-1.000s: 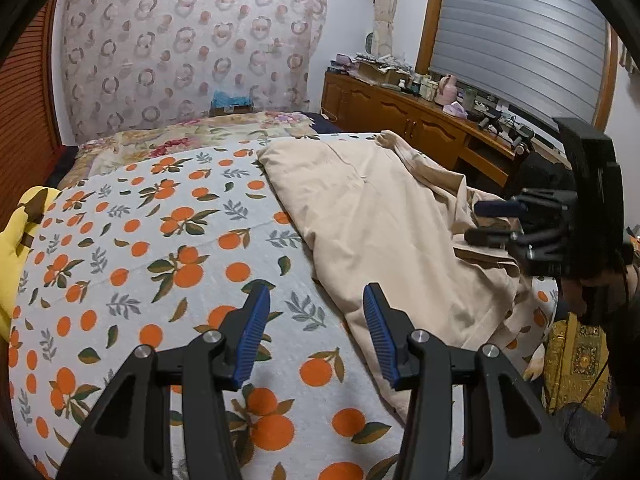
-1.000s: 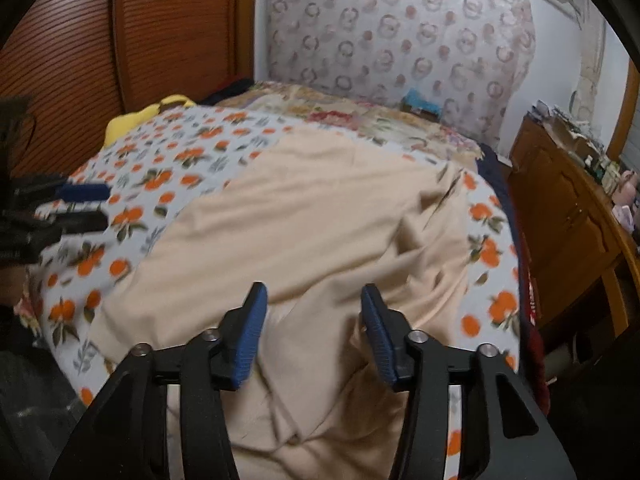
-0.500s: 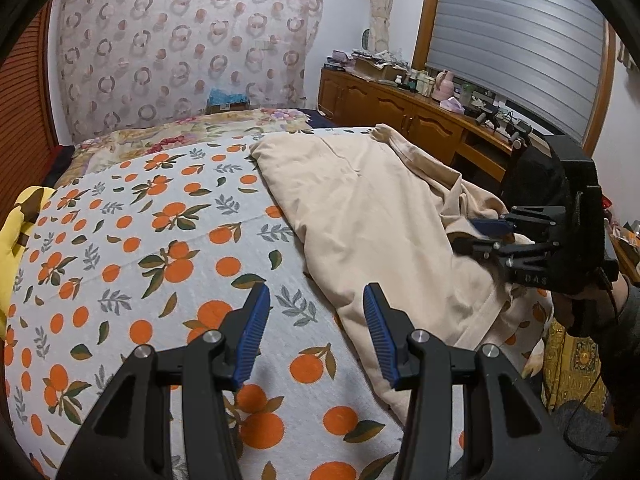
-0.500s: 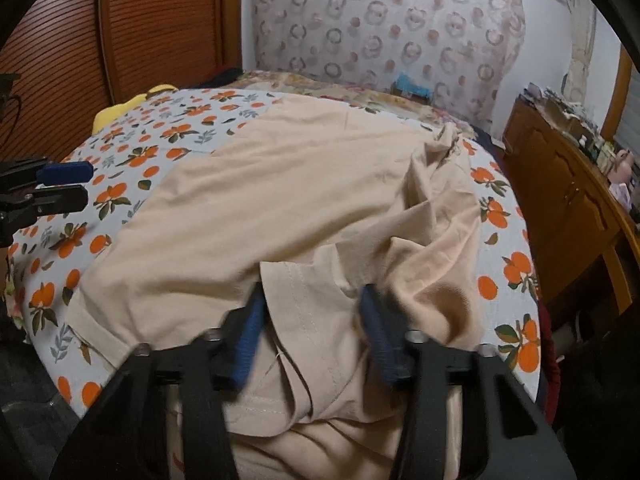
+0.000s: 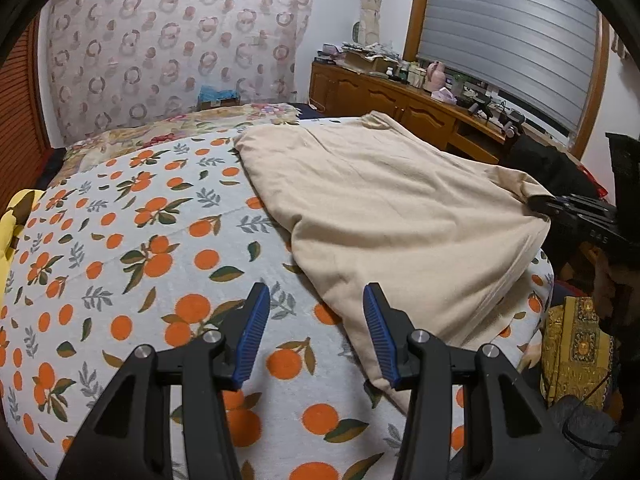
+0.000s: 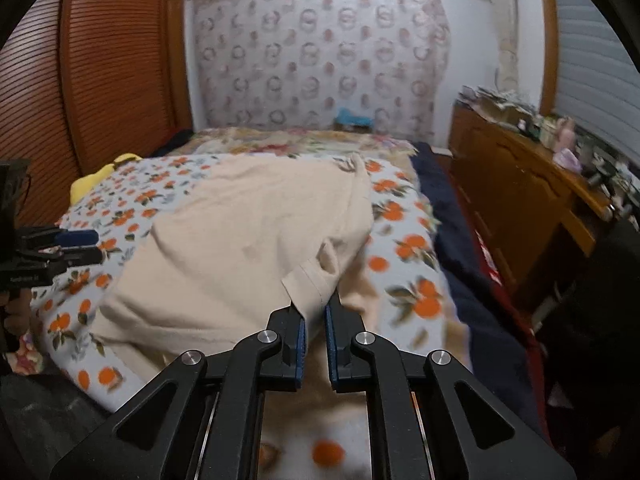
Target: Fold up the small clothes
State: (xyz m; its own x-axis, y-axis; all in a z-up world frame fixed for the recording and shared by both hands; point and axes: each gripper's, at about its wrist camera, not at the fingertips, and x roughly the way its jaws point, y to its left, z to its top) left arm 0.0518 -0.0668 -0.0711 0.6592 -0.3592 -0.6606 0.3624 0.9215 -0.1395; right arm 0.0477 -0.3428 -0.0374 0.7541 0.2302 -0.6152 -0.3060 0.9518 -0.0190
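Note:
A beige shirt (image 5: 384,208) lies spread on the orange-print bedspread (image 5: 120,240); it also shows in the right wrist view (image 6: 248,240). My left gripper (image 5: 312,332) is open and empty, low over the bedspread at the shirt's near edge. My right gripper (image 6: 314,320) is shut on a hemmed edge of the shirt (image 6: 308,280) and holds it lifted. The right gripper shows at the right in the left wrist view (image 5: 560,206), and the left gripper shows at the left in the right wrist view (image 6: 76,244).
A yellow cloth (image 5: 10,224) lies at the bed's left edge. A wooden dresser (image 5: 400,108) with clutter runs along the right under the shuttered window. A patterned yellow bag (image 5: 576,352) sits by the bed's near right corner. A wooden wardrobe (image 6: 80,80) stands to the left.
My right gripper closed on the shirt's edge and lifted it, pulling the cloth taut. My left gripper stayed open and moved slightly toward the shirt's near edge.

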